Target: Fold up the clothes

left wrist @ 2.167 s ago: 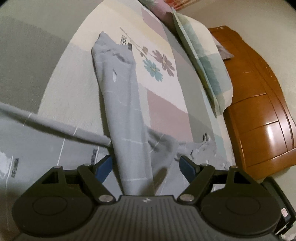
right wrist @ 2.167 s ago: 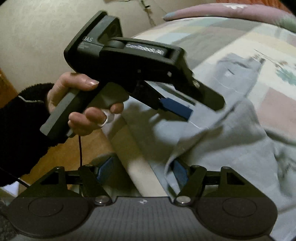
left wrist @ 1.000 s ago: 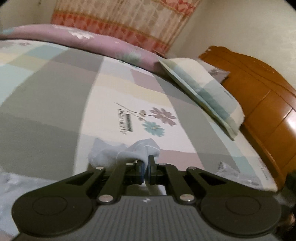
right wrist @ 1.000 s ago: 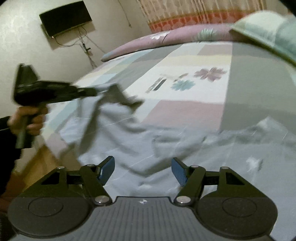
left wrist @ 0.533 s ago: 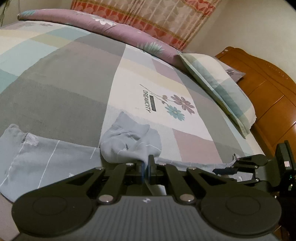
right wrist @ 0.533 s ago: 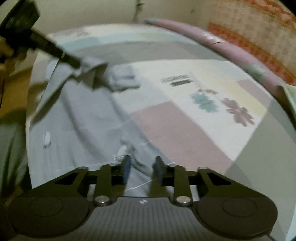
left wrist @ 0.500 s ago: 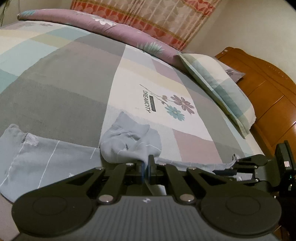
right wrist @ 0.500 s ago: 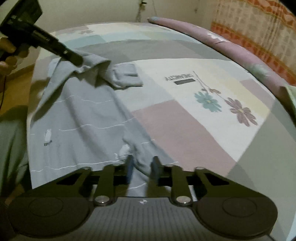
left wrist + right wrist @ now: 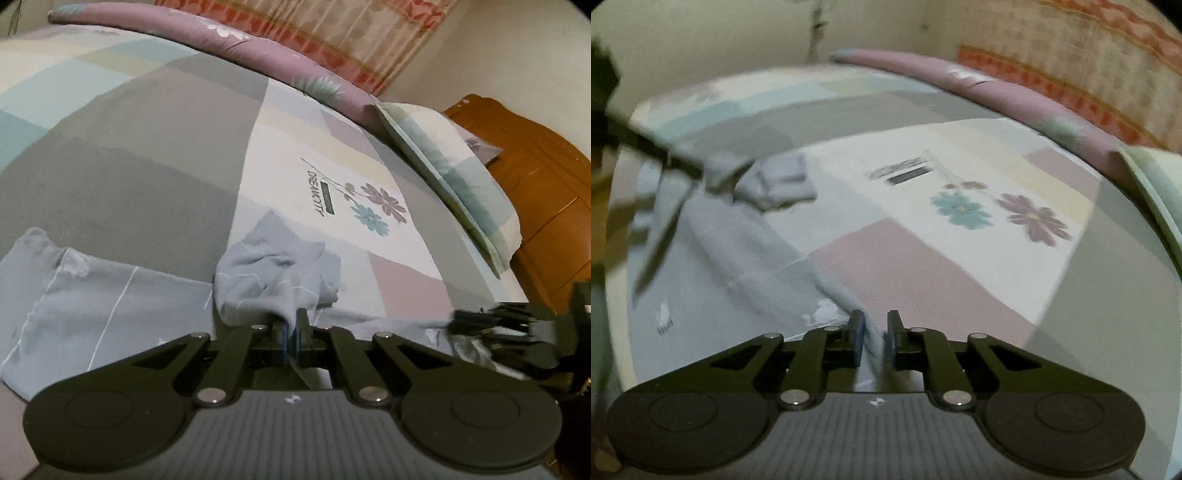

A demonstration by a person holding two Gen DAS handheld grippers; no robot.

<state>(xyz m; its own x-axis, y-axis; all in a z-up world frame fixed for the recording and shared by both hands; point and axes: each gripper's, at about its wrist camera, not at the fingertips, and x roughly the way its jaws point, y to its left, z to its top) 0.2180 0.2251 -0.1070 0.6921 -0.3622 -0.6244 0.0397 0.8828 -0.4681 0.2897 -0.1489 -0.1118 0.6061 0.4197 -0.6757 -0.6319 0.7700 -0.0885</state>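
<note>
Left gripper [image 9: 290,334] is clenched on a bunched fold of the grey garment [image 9: 275,275]; right gripper [image 9: 874,338] has its jaws opening, with the garment's edge between them. The garment lies along the near edge of the patchwork bedspread [image 9: 147,155]. At one o'clock a flower print [image 9: 376,208], at two a pillow [image 9: 454,177], then the wooden headboard [image 9: 546,177]; curtain [image 9: 332,29] at twelve.

Our left gripper [image 9: 290,334] points down toward the bed with its jaws pinched tight on a fold of grey cloth [image 9: 273,280]. Our right gripper [image 9: 874,334], off to the right and blurred in the left wrist view, also tilts downward; its jaws are opening, a narrow gap between them with cloth in it.
</note>
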